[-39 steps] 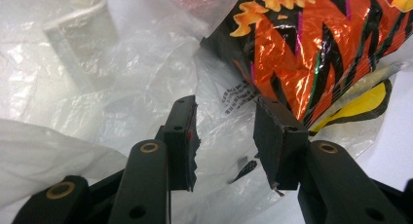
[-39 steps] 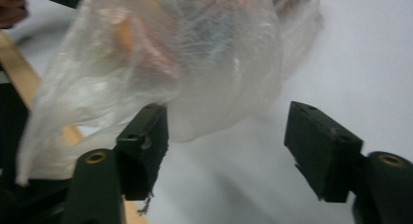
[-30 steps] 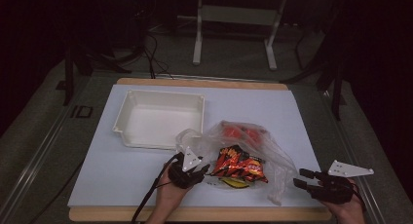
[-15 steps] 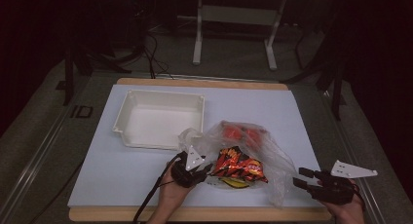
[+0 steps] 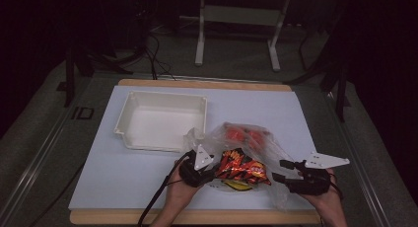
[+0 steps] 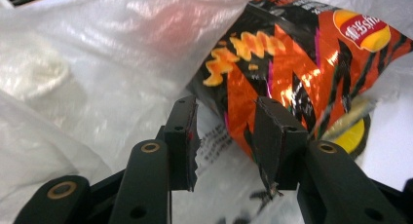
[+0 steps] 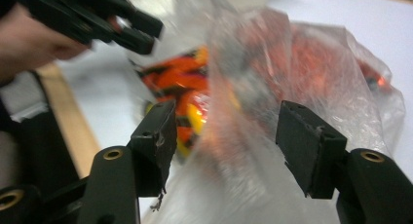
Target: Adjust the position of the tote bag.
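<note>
A clear plastic bag (image 5: 256, 145) lies on the white mat with red items (image 5: 241, 134) inside it. An orange and black chip bag (image 5: 242, 169) sticks out of its mouth, over something yellow (image 5: 237, 185). My left gripper (image 5: 213, 173) reaches in from the left. In the left gripper view its jaws (image 6: 226, 117) are shut on the corner of the chip bag (image 6: 292, 63), with some clear film caught alongside. My right gripper (image 5: 282, 170) sits at the bag's right side. Its jaws (image 7: 229, 117) have just been opening and straddle loose plastic (image 7: 292, 78) without pressing on it.
An empty white tray (image 5: 162, 121) stands on the mat behind and to the left of the bag. The mat (image 5: 123, 172) rests on a wooden board whose front edge (image 5: 197, 218) runs just below my hands. Table legs and cables are beyond the far edge.
My right gripper has moved left, up to the plastic bag, and its jaws stand wider. The left gripper and the chip bag have hardly shifted.
</note>
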The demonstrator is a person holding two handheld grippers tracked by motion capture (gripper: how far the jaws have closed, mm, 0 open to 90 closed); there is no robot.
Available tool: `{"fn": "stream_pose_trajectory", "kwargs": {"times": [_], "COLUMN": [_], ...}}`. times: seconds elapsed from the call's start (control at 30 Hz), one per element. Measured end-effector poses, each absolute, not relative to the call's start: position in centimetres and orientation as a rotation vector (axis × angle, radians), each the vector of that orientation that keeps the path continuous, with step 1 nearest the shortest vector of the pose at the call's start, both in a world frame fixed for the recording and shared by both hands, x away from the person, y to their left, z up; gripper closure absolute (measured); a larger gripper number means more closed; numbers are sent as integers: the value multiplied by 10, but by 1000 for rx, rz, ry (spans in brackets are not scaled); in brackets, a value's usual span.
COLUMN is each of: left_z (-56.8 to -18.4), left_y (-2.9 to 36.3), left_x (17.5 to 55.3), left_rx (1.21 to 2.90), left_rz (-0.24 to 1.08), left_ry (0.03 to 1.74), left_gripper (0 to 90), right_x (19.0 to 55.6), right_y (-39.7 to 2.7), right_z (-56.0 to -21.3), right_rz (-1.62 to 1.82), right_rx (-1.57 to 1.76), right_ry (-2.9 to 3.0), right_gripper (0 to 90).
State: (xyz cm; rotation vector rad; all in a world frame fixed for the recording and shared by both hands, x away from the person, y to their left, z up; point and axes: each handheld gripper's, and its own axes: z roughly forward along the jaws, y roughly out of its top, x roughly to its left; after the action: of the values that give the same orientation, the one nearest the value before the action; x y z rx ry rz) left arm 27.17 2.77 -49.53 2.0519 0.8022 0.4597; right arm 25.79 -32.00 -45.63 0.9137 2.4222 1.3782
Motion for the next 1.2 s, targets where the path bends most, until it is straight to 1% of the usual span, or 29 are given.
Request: {"fn": "stream_pose_trajectory", "kwargs": {"times": [0.07, 0.17, 0.27, 0.47, 0.7, 0.8, 0.93, 1.07, 1.2], "left_z": [-494, -495, -496, -496, -498, -498, -499, -498, -495], "left_y": [24, 15, 9, 3, 9, 12, 13, 12, 10], "left_x": [280, 290, 299, 316, 326, 328, 328, 328, 324], "left_rx": [2063, 2109, 2130, 2154, 2145, 2149, 2150, 2140, 2130], "left_rz": [450, 453, 461, 470, 499, 508, 508, 501, 482], "left_ry": [809, 812, 833, 910, 985, 996, 999, 995, 933], "left_gripper": [618, 667, 721, 791, 863, 865, 864, 839, 790], "right_x": [268, 279, 292, 313, 339, 349, 360, 372, 376], "right_y": [-317, -318, -320, -325, -340, -342, -344, -352, -354], "right_z": [-463, -468, -472, -483, -492, -493, -493, -493, -496], "right_rz": [1312, 1244, 1146, 954, 866, 828, 792, 822, 836], "right_rx": [957, 1010, 1050, 1112, 1227, 1240, 1278, 1376, 1416], "right_ry": [2422, 2410, 2384, 2349, 2257, 2242, 2188, 2106, 2088], "right_gripper": [486, 549, 589, 602, 650, 696, 730, 736, 738]}}
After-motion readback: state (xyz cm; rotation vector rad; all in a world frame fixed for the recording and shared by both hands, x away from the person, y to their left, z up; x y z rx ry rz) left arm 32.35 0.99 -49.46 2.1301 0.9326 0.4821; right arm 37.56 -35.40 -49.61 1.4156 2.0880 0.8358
